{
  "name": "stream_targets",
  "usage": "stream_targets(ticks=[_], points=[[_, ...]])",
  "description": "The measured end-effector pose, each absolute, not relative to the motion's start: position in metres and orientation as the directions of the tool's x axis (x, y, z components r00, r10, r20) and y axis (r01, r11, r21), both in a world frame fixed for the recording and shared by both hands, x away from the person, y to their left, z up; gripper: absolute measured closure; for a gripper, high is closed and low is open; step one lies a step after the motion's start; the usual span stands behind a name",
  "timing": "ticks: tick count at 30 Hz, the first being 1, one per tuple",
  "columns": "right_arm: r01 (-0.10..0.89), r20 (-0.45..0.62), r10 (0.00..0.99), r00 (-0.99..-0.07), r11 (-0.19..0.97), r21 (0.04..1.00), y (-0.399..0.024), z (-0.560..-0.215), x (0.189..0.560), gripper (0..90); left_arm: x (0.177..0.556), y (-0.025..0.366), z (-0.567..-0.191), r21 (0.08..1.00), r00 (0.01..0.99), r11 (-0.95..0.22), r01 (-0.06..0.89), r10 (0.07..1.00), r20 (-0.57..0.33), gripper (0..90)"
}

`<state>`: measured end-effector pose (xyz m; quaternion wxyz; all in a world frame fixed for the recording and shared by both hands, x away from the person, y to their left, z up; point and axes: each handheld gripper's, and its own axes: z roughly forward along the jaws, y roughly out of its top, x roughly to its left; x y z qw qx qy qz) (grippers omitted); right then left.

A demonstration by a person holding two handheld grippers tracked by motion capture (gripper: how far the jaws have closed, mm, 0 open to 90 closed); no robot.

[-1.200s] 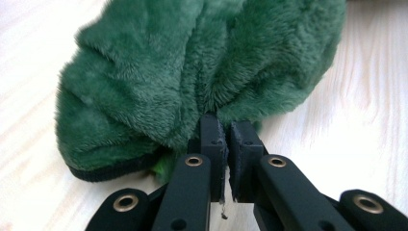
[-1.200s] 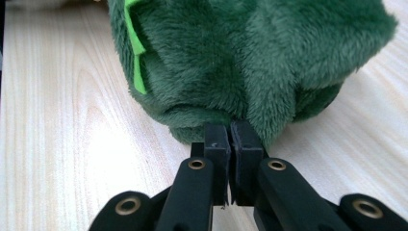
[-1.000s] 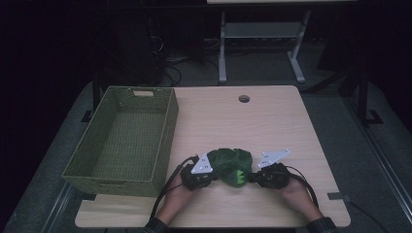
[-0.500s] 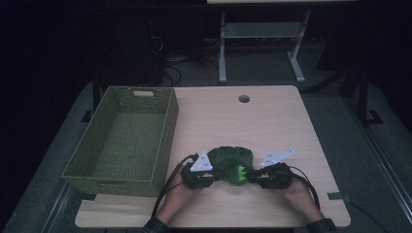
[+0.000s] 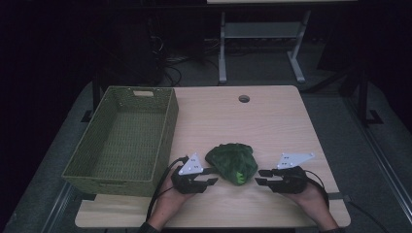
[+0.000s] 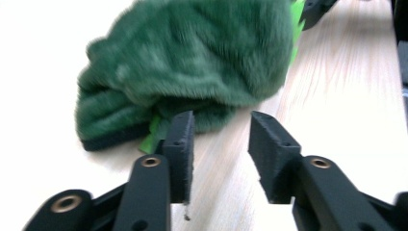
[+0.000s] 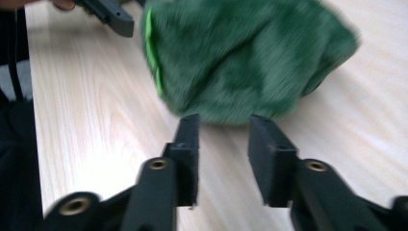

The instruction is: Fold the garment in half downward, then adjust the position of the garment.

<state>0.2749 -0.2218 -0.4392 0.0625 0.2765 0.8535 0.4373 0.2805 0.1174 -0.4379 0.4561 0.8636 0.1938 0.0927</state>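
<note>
A dark green furry cloth item with a bright green trim lies in a heap on the wooden table, near its front edge. My left gripper sits just left of it, and its jaws have just been opening. In the left gripper view the gripper stands open with nothing between the pads, and the green item lies just beyond the tips. My right gripper is a short way right of the heap, its jaws lately opened. The right gripper holds nothing, with the item ahead of it.
A large green woven basket stands on the left part of the table, close to my left hand. A round cable hole sits near the far edge. Beyond the table are a dark floor and a grey frame.
Both grippers were pressed against the green heap; they have let go, opened and drawn back from it to either side. The heap now rests on the table, a bit more spread.
</note>
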Motion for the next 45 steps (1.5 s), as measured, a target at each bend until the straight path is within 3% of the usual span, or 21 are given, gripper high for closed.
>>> stream_targets(ticks=[1,5,9,16,28,33,40,45], points=[[0.423,0.152,0.53,-0.834,0.438,0.793,-0.223,-0.434,0.279,79.0,0.282,0.116,-0.432,0.833,0.908,-0.493,0.25,0.419,-0.024,69.5],[0.411,0.138,0.531,-0.836,0.439,0.799,-0.216,-0.43,0.288,86.9,0.288,0.107,-0.422,0.845,0.909,-0.478,0.24,0.415,-0.024,75.9],[0.413,0.128,0.531,-0.838,0.463,0.784,-0.205,-0.433,0.296,87.9,0.298,0.086,-0.423,0.837,0.91,-0.493,0.238,0.415,-0.014,77.3],[0.451,0.136,0.534,-0.834,0.52,0.725,-0.193,-0.453,0.31,89.7,0.313,0.086,-0.453,0.764,0.889,-0.564,0.314,0.456,-0.029,82.8],[0.46,0.134,0.521,-0.843,0.568,0.682,-0.178,-0.465,0.31,89.8,0.322,0.083,-0.465,0.716,0.884,-0.614,0.333,0.467,-0.011,84.0],[0.455,0.134,0.539,-0.832,0.524,0.72,-0.192,-0.451,0.303,89.5,0.316,0.091,-0.453,0.753,0.876,-0.563,0.341,0.481,-0.038,83.2],[0.452,0.128,0.577,-0.807,0.464,0.761,-0.216,-0.435,0.301,89.8,0.303,0.096,-0.441,0.757,0.886,-0.55,0.353,0.456,-0.082,89.9],[0.47,0.111,0.63,-0.769,0.439,0.766,-0.23,-0.429,0.319,90.0,0.293,0.092,-0.435,0.756,0.893,-0.544,0.363,0.435,-0.116,89.9]])
